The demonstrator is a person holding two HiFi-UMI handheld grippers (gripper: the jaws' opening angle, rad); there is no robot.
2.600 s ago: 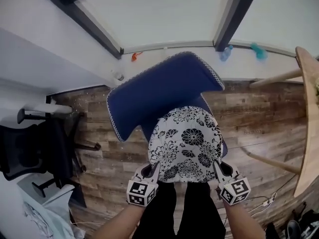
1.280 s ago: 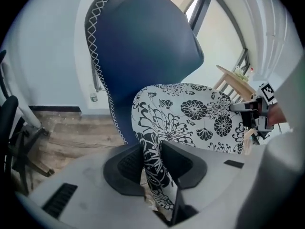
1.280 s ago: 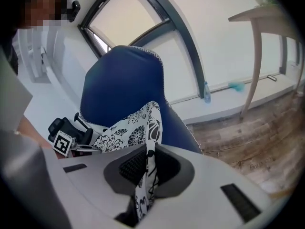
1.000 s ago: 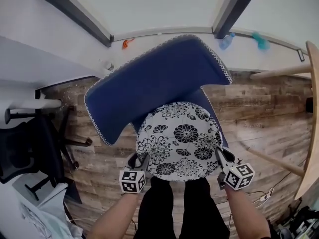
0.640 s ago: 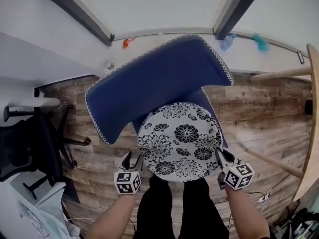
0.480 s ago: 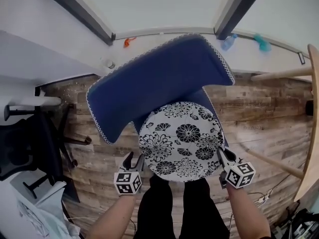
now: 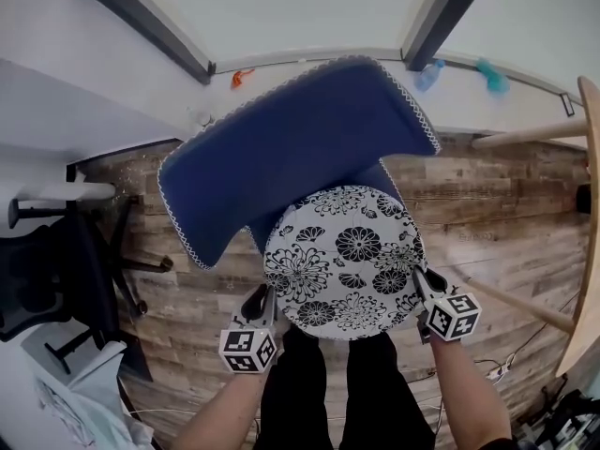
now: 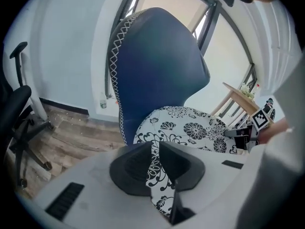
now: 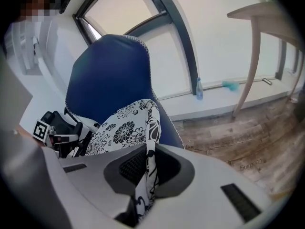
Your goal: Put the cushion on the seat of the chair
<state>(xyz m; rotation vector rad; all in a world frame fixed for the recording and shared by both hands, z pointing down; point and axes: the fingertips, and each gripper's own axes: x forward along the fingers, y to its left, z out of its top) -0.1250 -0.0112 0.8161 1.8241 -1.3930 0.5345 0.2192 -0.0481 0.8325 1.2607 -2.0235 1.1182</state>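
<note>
A round cushion [image 7: 345,259] with black flowers on white lies over the seat of a blue high-backed chair [image 7: 291,148]. My left gripper [image 7: 263,299] is at the cushion's near left edge; its jaws have just been closing and now pinch the fabric. In the left gripper view the cushion [image 8: 190,125] hem runs down between the left gripper [image 8: 155,149] pads. My right gripper [image 7: 419,279] is shut on the near right edge, and in the right gripper view the cushion [image 9: 124,123] fabric hangs through the right gripper [image 9: 148,154]. The seat is mostly hidden under the cushion.
A black office chair [image 7: 47,270] stands at the left, white cloth [image 7: 75,401] below it. A wooden table [image 7: 586,204] with slanted legs [image 7: 511,298] is at the right. A bottle [image 7: 427,71] stands on the window ledge. The person's legs [image 7: 337,392] are just before the chair.
The left gripper, open and apart from the cushion half a second ago, has moved in to the cushion's left edge and closed on it. The right gripper keeps its grip.
</note>
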